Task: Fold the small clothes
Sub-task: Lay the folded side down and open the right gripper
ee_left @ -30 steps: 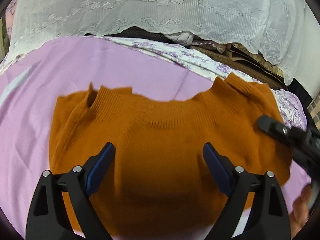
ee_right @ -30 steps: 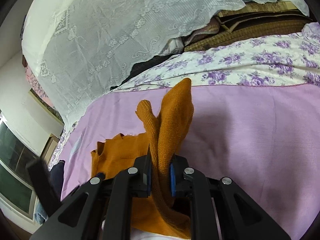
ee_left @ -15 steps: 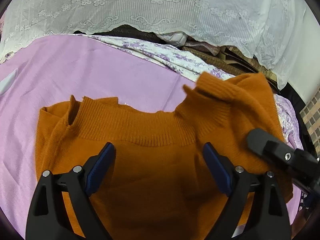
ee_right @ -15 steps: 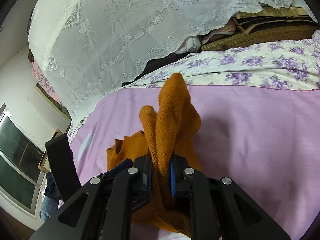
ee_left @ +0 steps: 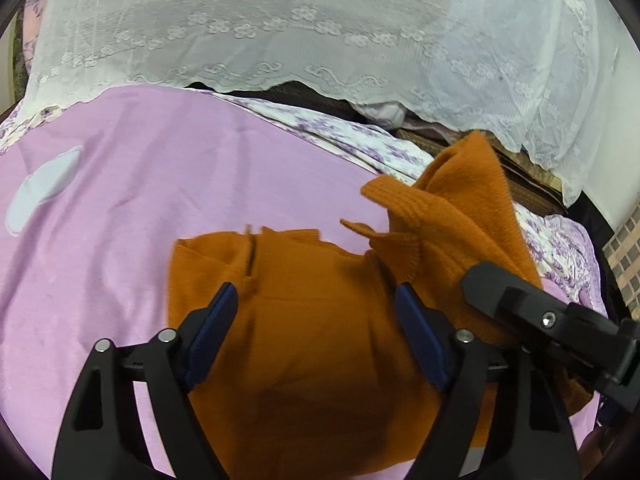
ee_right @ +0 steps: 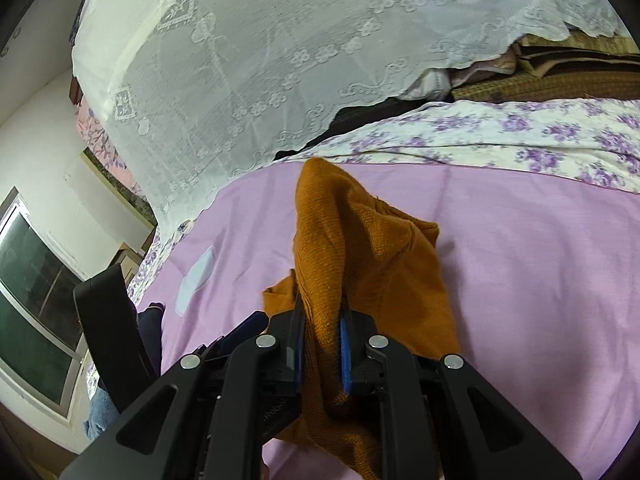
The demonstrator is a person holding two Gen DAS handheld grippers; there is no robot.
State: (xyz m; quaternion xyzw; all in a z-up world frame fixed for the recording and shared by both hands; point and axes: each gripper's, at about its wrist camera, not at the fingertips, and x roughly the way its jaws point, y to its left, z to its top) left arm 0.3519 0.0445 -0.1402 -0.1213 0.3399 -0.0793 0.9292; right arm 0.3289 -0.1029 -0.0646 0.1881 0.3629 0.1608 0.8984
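Observation:
An orange knit sweater (ee_left: pixel 312 320) lies on a lilac sheet (ee_left: pixel 132 184). My left gripper (ee_left: pixel 316 320) is open and hovers over the sweater's middle, its blue pads apart. My right gripper (ee_right: pixel 322 356) is shut on the sweater's right side (ee_right: pixel 332 248) and holds that fold lifted up and over the body. The right gripper also shows in the left wrist view (ee_left: pixel 536 312), with the raised orange fold (ee_left: pixel 464 208) above it.
A white lace cover (ee_left: pixel 320 28) hangs over stacked bedding at the back. A floral purple sheet (ee_right: pixel 520 136) edges the lilac one. A pale patch (ee_left: pixel 44 188) lies on the sheet at far left. A window (ee_right: pixel 32 280) is at the left.
My right gripper has lifted the sweater's right side and carried it leftward over the body. My left gripper has shifted so the sweater's left edge sits closer to centre.

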